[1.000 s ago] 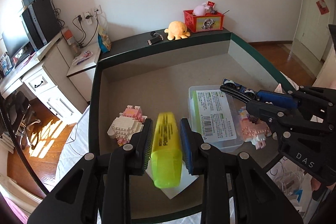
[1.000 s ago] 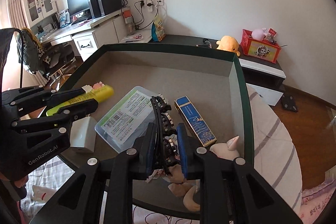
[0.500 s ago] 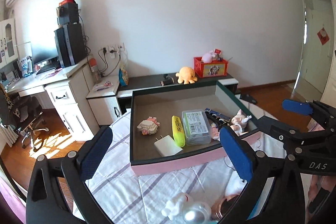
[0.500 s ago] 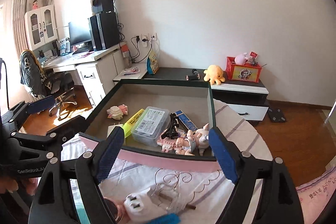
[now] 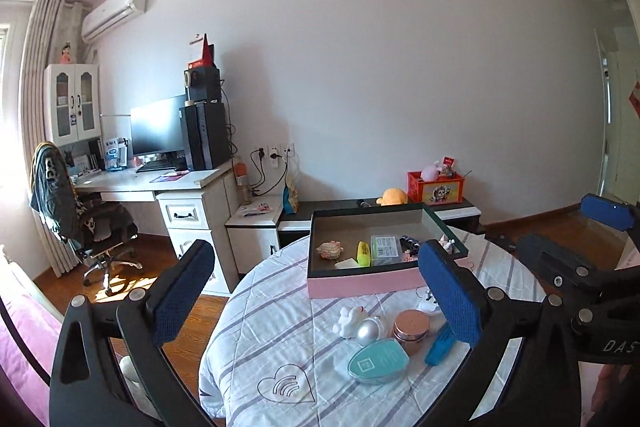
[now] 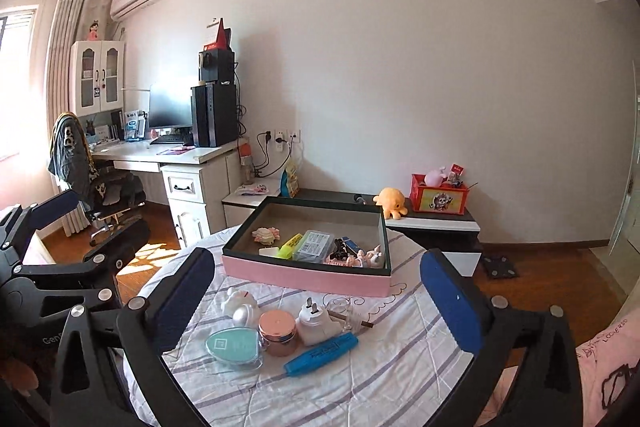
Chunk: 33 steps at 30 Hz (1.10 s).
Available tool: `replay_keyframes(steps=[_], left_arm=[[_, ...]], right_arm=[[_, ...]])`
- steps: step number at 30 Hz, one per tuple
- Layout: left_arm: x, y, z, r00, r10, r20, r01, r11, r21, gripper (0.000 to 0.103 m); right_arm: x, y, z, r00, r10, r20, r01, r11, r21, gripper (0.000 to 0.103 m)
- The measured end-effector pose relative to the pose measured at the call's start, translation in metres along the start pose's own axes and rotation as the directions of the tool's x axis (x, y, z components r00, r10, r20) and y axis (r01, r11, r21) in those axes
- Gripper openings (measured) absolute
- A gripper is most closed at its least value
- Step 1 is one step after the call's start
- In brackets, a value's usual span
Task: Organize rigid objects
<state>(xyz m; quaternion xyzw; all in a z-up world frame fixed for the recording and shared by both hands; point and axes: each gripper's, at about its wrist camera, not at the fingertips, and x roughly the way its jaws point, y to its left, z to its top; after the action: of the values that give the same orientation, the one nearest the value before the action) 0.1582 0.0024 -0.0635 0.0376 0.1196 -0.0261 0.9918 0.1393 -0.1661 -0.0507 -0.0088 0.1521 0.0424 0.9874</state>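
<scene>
Grippers both released, jaws wide, nothing between: left gripper [image 5: 316,301], right gripper [image 6: 316,301]. Pink box [image 6: 304,275] sits far on the bed [image 6: 360,379]; blue highlighter [image 6: 320,347], rose-gold jar [image 6: 277,327] and white plug [image 6: 316,321] lie near. Risk: crowded items knock together, and the soft quilt lets the jar tip.

A monitor [image 5: 157,125] and tower [image 5: 204,135] stood on the desk [image 5: 152,183]; a chair [image 5: 80,223] sat beside it, an air conditioner [image 5: 114,13] hung above.

Both wrist cameras are looking slightly downward from behind wide-parted jaws, well back from the pink box [image 5: 362,285] [image 6: 304,277], sharing it and the striped bedspread [image 5: 276,343] [image 6: 360,379].
</scene>
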Motion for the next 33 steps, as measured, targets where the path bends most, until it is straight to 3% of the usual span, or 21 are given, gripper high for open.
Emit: replay_keyframes(steps=[14, 25, 33], left_arm=[[-0.078, 0.002, 0.01, 0.995, 0.013, 0.1, -0.012, 1.0, -0.004, 0.103], [-0.091, 0.003, 0.013, 0.992, 0.021, 0.126, -0.02, 1.0, -0.012, 0.103], [-0.081, 0.002, 0.012, 0.995, 0.02, 0.098, -0.019, 1.0, -0.013, 0.103]], right_arm=[[-0.079, 0.01, 0.004, 0.996, -0.016, 0.092, 0.016, 1.0, 0.002, 0.103], [-0.085, 0.012, 0.005, 0.993, -0.014, 0.114, 0.015, 1.0, -0.007, 0.103], [-0.074, 0.012, 0.001, 0.996, -0.013, 0.085, 0.014, 1.0, -0.005, 0.103]])
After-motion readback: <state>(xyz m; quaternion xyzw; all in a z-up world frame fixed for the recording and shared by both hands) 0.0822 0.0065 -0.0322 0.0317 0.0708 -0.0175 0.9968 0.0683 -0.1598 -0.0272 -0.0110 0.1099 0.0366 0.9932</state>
